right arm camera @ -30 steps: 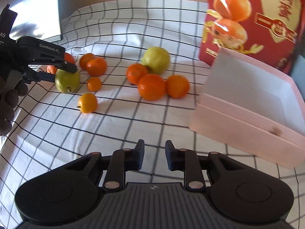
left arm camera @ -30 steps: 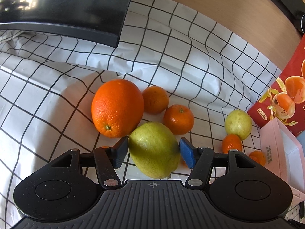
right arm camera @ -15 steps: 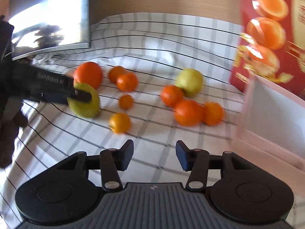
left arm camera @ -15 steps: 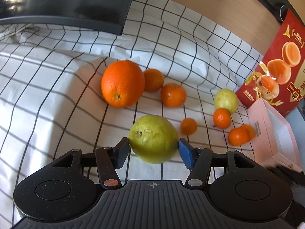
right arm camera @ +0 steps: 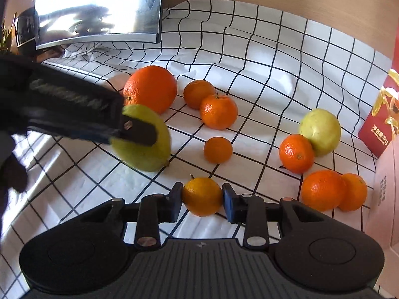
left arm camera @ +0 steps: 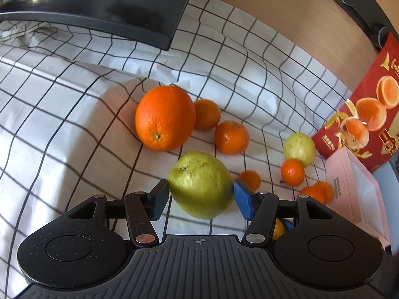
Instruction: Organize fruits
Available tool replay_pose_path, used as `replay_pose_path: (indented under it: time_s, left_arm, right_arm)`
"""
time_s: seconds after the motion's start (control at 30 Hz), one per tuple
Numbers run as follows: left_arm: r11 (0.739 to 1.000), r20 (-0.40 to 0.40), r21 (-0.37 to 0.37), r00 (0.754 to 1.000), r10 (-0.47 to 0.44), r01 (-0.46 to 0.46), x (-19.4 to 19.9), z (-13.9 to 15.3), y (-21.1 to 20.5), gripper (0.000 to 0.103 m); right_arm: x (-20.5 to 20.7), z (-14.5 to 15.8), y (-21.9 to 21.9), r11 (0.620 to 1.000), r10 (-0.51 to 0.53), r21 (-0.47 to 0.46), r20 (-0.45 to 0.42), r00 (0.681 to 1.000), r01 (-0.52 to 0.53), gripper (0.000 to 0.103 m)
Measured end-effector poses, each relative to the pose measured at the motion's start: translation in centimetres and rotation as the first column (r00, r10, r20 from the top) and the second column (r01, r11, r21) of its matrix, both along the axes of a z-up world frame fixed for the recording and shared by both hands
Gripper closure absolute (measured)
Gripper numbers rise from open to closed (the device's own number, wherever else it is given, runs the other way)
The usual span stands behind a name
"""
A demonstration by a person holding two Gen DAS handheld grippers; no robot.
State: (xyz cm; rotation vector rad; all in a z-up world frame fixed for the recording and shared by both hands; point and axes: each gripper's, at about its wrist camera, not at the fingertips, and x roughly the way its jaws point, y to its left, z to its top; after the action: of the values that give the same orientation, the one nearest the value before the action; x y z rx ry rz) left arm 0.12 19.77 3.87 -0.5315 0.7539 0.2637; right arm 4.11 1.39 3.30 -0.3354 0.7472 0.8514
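Note:
My left gripper [left arm camera: 201, 194] is shut on a large green pear [left arm camera: 201, 185] and holds it above the checked cloth; the pear also shows in the right wrist view [right arm camera: 144, 139]. My right gripper [right arm camera: 202, 199] has its jaws around a small yellow-orange mandarin [right arm camera: 202, 196] on the cloth, touching or nearly touching its sides. A big orange [left arm camera: 165, 117] [right arm camera: 150, 89], several mandarins [right arm camera: 219, 111] and a second green pear [right arm camera: 320, 131] [left arm camera: 299, 146] lie on the cloth.
A pink open box [left arm camera: 359, 194] stands at the right, with a red orange-printed carton [left arm camera: 366, 114] behind it. A dark monitor [left arm camera: 99, 5] stands at the back left. A wooden wall runs along the back.
My left gripper has lifted the green pear off the cloth and away from the big orange. My right gripper has swung left and opened, and now has its jaws around the small mandarin.

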Motion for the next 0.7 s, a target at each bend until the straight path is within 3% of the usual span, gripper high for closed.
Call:
replay_pose_path:
  time_s: [0.17, 0.33, 0.43, 0.6, 0.7]
  left_arm:
    - [0.999, 0.007, 0.030, 0.999, 0.038, -0.039, 1.6, 0.0, -0.1, 0.041]
    - [0.993, 0.028, 0.031, 0.993, 0.116, -0.117, 2.5, -0.2, -0.3, 0.041]
    - [0.989, 0.031, 0.074, 0.992, 0.123, -0.125, 3.1, -0.1, -0.9, 0.041]
    - [0.987, 0.016, 0.142, 0.997, 0.077, -0.079, 3.1, 0.1, -1.9, 0.042]
    - [0.992, 0.016, 0.126, 1.000, -0.016, 0.013, 2.1, 0.2, -2.3, 0.043]
  right_arm:
    - [-0.2, 1.0, -4.3, 0.997, -0.069, 0.030, -0.018, 0.997, 0.070, 0.070]
    - [-0.6, 1.3, -9.0, 0.983, -0.186, -0.002, 0.004, 0.983, 0.186, 0.070]
    - [-1.0, 1.1, -11.8, 0.967, -0.256, -0.018, -0.007, 0.967, 0.256, 0.070]
    - [-1.5, 0.9, -15.9, 0.927, -0.376, -0.030, -0.046, 0.926, 0.375, 0.070]
    - [-2.0, 0.9, -17.5, 0.910, -0.414, -0.027, -0.051, 0.909, 0.413, 0.070]
